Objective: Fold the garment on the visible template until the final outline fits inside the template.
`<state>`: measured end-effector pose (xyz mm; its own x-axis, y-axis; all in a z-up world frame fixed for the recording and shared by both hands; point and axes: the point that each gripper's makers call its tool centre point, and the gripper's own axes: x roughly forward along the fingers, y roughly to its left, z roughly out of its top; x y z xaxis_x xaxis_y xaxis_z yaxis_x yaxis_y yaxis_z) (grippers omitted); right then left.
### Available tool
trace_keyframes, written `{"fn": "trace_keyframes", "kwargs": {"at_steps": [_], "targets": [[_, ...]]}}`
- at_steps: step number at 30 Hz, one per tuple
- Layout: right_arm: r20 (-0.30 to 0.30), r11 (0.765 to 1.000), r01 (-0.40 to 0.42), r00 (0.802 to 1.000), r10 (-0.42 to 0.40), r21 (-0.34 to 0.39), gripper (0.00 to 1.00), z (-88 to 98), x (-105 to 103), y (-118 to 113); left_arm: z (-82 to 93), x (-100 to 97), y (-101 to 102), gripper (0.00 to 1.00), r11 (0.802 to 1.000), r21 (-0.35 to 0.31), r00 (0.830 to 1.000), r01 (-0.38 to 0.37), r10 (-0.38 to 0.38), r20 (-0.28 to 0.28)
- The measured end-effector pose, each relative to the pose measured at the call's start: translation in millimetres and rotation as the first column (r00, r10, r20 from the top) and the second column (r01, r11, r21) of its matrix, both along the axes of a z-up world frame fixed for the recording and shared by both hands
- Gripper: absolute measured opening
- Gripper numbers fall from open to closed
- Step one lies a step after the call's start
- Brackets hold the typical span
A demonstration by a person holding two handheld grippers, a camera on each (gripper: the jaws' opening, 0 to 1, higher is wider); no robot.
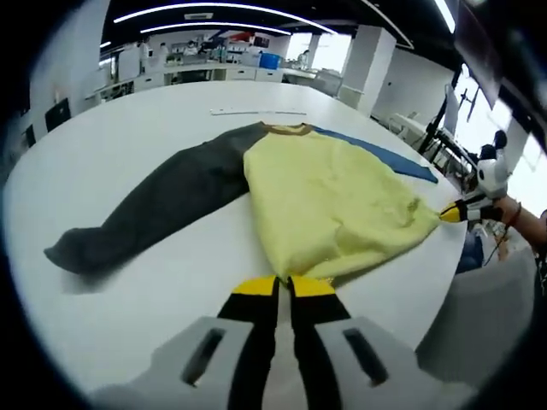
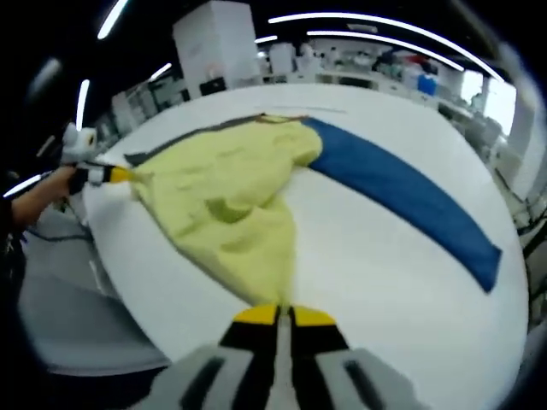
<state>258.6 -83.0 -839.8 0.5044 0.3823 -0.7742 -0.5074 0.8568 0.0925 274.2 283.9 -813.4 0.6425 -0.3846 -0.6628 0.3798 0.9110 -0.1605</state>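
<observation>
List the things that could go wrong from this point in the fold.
1. Both grippers, left and right, pinch the yellow body at its hem corners near the table edge; a pull toward the person could drag the hem over it.
2. The grey sleeve and blue sleeve lie spread wide, so they may trail or bunch as the body folds.
3. A jaw grip on the thin hem could slip mid-lift.

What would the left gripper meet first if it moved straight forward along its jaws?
The left gripper is already shut on the hem of the yellow fabric garment body. Straight on, it would probably just push further into this yellow cloth lying on the white table.
</observation>
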Motion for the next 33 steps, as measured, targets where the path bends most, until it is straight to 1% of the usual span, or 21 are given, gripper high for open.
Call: {"fn": "trace_keyframes", "kwargs": {"at_steps": [1,3,5,7,10,12,14,17,21,22,25,27,33], "targets": [[0.002,1.000,0.003,1.000,-0.003,0.005,0.05,0.4,2,0,0.1,-1.8,0,0.07,1.000,0.004,1.000,0.001,-0.001,0.002],[-0.005,0.999,0.033,0.999,-0.032,0.041,0.11,2.1,6,-1,1.1,-5.0,3,0.10,1.000,0.005,1.000,0.000,0.000,0.007],[-0.013,0.996,0.055,0.998,-0.054,0.071,0.17,5.6,7,-2,4.2,-9.2,1,0.13,1.000,-0.016,1.000,-0.015,0.015,0.015],[-0.016,0.996,0.057,0.998,-0.056,0.072,0.20,5.0,7,-1,5.4,-12.5,-1,0.15,0.998,-0.049,0.999,-0.028,0.029,0.030],[-0.023,0.996,0.052,0.998,-0.051,0.068,0.20,4.7,2,1,4.9,-17.5,-8,0.15,0.997,-0.074,0.999,-0.030,0.032,0.030],[-0.027,0.996,0.055,0.998,-0.054,0.072,0.20,0.0,6,-2,2.5,-21.1,-12,0.14,0.998,-0.062,0.999,-0.014,0.016,0.032],[-0.026,0.995,0.054,0.998,-0.052,0.080,0.20,0.7,6,1,-0.5,-22.5,-15,0.15,0.998,-0.067,0.999,-0.011,0.014,0.034],[-0.026,0.994,0.059,0.998,-0.057,0.087,0.20,1.6,7,0,-2.9,-23.1,-21,0.14,0.996,-0.085,1.000,-0.004,0.006,0.027],[-0.028,0.994,0.062,0.998,-0.060,0.089,0.19,-1.5,6,1,-5.0,-19.9,-30,0.14,0.996,-0.086,0.999,0.018,-0.014,0.038],[-0.029,0.994,0.063,0.998,-0.061,0.089,0.18,-1.9,6,0,-6.7,-20.0,-33,0.14,0.996,-0.087,0.999,0.024,-0.021,0.032],[-0.027,0.994,0.067,0.998,-0.065,0.086,0.18,-2.8,7,-2,-13.7,-21.0,-38,0.14,0.996,-0.070,0.999,0.049,-0.048,0.018],[-0.025,0.994,0.069,0.997,-0.067,0.087,0.17,-3.2,9,-3,-15.2,-21.7,-44,0.14,0.996,-0.061,0.998,0.059,-0.058,0.016],[-0.027,0.994,0.070,0.997,-0.068,0.089,0.14,-1.6,7,-1,-21.7,-17.2,-47,0.13,0.997,-0.034,0.998,0.065,-0.064,0.016]]}}
